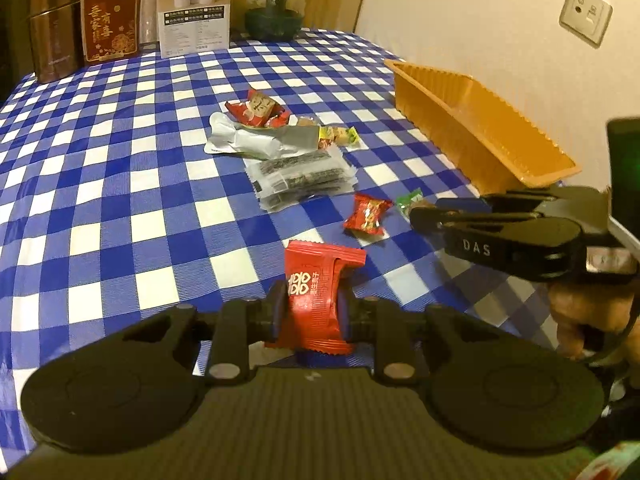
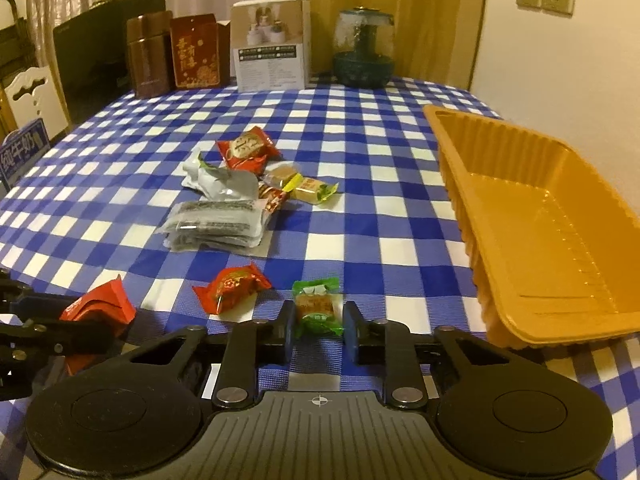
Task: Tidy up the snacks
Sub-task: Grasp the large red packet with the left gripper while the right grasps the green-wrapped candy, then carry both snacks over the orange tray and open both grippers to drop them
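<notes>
Two grippers each clamp a snack beside the orange tray (image 2: pixel 560 248): left gripper (image 1: pixel 309 312) fingers pinch a red packet (image 1: pixel 316 296), right gripper (image 2: pixel 319 330) fingers squeeze a green-wrapped cake (image 2: pixel 318 308). Slippery wrappers could slide free when carried toward the tray.

One orange tray (image 2: pixel 520 216); two grippers; four boxes.

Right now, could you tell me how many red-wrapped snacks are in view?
3: one in the left gripper, one loose candy near the green snack, one atop the pile; others may hide.
</notes>
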{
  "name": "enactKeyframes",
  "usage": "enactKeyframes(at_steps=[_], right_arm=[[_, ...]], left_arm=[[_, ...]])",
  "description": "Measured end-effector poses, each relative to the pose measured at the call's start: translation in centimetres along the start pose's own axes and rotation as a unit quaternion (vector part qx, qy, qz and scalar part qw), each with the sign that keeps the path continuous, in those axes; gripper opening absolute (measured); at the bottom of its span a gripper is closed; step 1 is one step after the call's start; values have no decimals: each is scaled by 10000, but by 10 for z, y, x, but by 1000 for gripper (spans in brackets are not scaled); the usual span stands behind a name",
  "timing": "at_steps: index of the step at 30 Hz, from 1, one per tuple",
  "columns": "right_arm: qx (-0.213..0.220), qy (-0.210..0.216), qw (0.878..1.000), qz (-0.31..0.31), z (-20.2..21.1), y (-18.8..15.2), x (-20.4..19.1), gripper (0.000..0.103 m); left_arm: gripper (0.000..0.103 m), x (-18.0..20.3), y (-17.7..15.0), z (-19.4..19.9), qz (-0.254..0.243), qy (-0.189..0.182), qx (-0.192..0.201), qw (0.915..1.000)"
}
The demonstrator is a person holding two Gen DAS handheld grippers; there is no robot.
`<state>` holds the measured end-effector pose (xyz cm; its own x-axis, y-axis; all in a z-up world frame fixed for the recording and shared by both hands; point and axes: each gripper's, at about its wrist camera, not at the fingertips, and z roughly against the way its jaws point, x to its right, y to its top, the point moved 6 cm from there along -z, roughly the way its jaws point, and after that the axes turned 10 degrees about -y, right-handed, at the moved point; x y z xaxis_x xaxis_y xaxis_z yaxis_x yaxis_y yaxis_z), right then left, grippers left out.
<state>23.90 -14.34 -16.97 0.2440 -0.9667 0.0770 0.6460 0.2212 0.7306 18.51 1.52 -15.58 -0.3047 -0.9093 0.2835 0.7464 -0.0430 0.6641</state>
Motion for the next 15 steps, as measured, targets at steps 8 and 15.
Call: enactKeyframes(at_steps=[8,15], right_arm=[[381,0,9992,-111,34,7,11,25],[994,-326,9937,-402,73,30,45,25]], left_arm=[[23,23,11,5,121,48,153,9998],[23,51,34,6,91,-3,348,9994]])
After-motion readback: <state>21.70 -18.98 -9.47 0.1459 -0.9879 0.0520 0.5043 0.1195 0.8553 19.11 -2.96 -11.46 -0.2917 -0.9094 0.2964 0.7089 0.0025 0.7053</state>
